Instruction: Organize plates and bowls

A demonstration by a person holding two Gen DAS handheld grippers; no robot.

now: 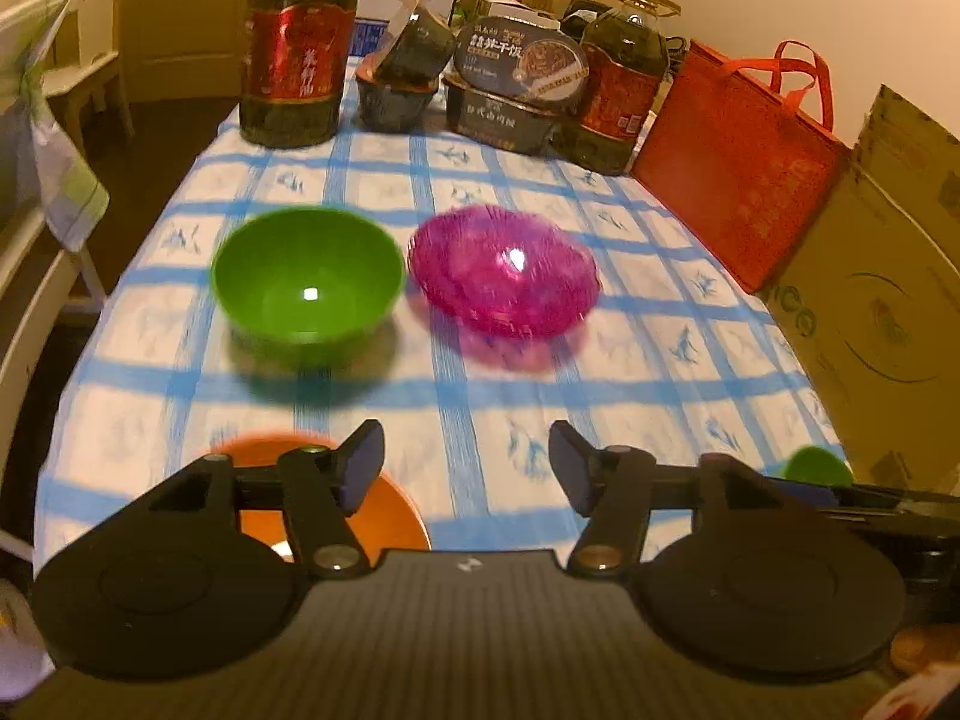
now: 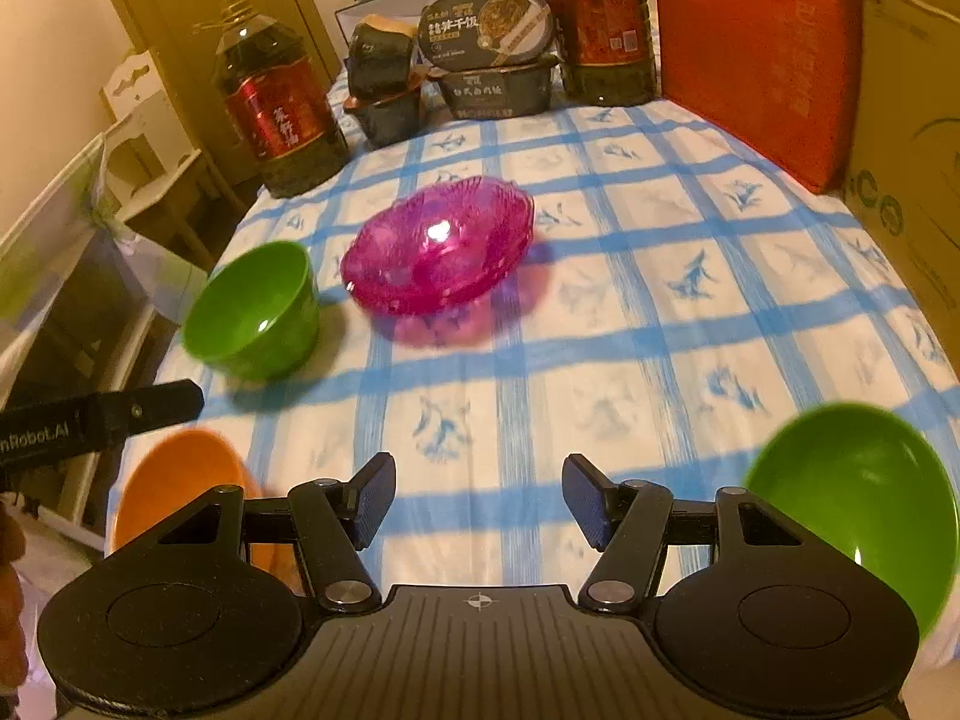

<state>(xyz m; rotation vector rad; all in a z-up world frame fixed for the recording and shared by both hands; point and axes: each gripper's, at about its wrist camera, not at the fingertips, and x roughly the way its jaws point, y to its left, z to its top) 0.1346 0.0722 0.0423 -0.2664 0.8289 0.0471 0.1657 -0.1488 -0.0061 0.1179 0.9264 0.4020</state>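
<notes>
Four dishes on the checked cloth: green bowl (image 1: 307,276) and pink glass bowl (image 1: 503,271) side by side ahead of me, orange bowl (image 1: 384,510) under my left gripper (image 1: 467,467), green plate (image 2: 852,498) just right of my right gripper (image 2: 479,498). Both tongs spread wide, holding nothing. Left is nearer the orange bowl, I'd say. The left tool's arm reads "nRobot.AI"; bottle (image 1: 295,42) labels are Chinese, too blurred to read.

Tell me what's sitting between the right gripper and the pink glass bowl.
Nothing: in the right wrist view, only bare checked tablecloth lies between the open right gripper and the pink glass bowl.
</notes>
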